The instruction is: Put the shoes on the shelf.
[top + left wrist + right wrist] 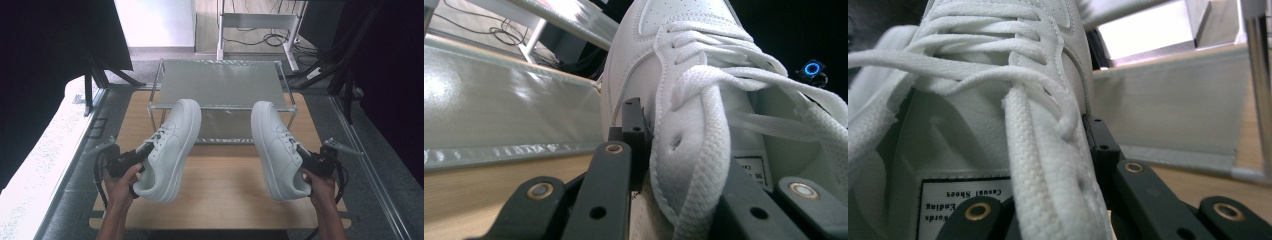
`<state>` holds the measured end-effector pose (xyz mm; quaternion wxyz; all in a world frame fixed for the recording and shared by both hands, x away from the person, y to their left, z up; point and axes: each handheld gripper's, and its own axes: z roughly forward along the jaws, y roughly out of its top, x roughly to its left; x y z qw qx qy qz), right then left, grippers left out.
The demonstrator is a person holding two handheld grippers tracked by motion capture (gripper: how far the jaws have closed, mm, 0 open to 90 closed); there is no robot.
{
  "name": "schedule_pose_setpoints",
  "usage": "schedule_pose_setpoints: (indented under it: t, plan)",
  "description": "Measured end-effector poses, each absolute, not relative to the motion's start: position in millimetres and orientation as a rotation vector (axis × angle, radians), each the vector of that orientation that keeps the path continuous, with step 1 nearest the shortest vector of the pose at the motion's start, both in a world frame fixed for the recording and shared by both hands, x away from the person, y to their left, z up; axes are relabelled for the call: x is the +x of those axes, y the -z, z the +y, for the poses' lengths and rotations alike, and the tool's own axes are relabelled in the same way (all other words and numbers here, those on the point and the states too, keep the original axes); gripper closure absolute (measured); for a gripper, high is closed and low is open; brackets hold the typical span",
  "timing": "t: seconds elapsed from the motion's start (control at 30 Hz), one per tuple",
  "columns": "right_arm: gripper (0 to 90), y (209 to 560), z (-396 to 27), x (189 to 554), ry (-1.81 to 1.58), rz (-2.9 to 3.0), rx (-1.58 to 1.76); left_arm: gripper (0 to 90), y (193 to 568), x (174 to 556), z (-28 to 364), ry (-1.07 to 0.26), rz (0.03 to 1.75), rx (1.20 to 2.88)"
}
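High view: 2 white sneakers are held above a wooden table, toes pointing away from the person. The left gripper, held in the left hand, clamps the lace-side edge of the left sneaker, which is tilted onto its side. The right gripper, held in the right hand, clamps the right sneaker the same way, its sole turned toward the middle. Beyond them stands a 2-tier shoe rack with grey fabric shelves on a metal frame; both shelves carry nothing, and the sneakers' toes overlap its front edge.

Left gripper view: the jaws are closed on the sneaker's eyelet flap, 1 jaw outside against the leather, the other inside under the white laces. The rack's grey shelf lies to the left.

Right gripper view: the jaws pinch the eyelet flap of the other sneaker beside its laces. A tongue label reads upside down. The grey shelf lies to the right.
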<state>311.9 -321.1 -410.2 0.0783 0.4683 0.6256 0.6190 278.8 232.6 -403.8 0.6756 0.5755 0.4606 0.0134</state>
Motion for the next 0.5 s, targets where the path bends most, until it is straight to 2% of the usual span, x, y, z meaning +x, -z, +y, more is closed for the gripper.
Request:
schedule_pose_setpoints:
  t: [0.5]
  plan:
    - [87.5, 389.9, -311.5, 317.5, -1.936, 1.845, 1.344, 83.6, 385.0, 292.3, 217.4, -0.033, 0.990, 1.298]
